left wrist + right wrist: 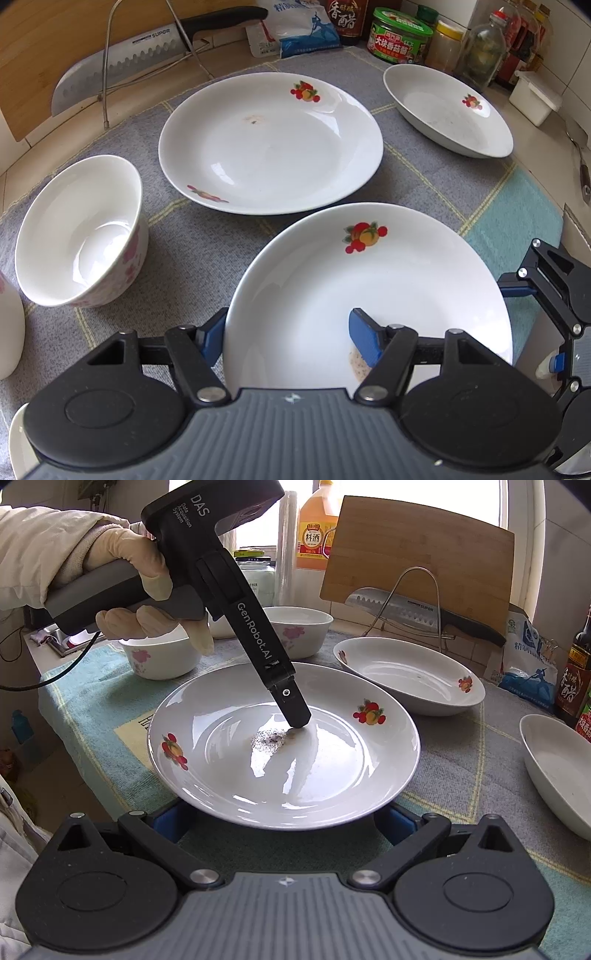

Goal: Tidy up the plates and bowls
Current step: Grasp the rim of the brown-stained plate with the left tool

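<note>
Left wrist: left gripper point(291, 339) straddles the near rim of the fruit-print plate point(369, 295) on the checked cloth point(207, 243), one blue pad under the edge, one inside; firm clamping I can't tell. Right wrist: right gripper point(277, 823) sits open under the plate's edge. One-sided rim grip risks tipping into the neighbouring plate point(269, 144).

Home kitchen counter. Bamboo cutting board point(417, 550) leans against far wall, cleaver point(122, 61) resting on wire rack point(410, 602) before it. Condiments along back: cooking wine jug point(316, 524), vinegar bottle point(345, 18), salt bag point(295, 27), sauce tin point(400, 37). Checked cloth point(207, 243) covers counter; tiled wall at right.
</note>
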`<action>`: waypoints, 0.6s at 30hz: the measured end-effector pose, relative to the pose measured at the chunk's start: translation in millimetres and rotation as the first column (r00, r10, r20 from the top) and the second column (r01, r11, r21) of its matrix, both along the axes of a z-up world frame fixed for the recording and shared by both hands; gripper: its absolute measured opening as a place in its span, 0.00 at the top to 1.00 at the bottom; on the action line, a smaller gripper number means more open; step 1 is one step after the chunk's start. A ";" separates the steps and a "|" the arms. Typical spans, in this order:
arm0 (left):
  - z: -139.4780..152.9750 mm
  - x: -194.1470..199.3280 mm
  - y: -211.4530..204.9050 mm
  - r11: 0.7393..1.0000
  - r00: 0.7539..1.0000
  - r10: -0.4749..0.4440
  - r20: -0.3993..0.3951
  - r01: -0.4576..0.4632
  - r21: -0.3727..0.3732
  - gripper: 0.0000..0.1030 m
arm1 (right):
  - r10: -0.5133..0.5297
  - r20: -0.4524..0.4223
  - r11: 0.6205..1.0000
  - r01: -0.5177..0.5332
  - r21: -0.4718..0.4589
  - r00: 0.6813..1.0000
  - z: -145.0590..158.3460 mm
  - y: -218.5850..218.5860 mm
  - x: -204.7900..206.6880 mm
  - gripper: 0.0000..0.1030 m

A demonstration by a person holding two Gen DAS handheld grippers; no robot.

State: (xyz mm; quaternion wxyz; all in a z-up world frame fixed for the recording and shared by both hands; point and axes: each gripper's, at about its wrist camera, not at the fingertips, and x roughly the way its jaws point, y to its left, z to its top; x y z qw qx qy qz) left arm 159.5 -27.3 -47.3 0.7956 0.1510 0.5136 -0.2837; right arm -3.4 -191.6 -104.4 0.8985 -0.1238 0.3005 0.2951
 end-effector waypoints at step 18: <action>-0.2 1.0 -1.3 1.000 1.000 -0.020 -0.019 0.020 -0.004 0.35 | 0.003 -0.024 1.000 -0.003 -0.010 1.000 6.1 -2.9 3.0 0.00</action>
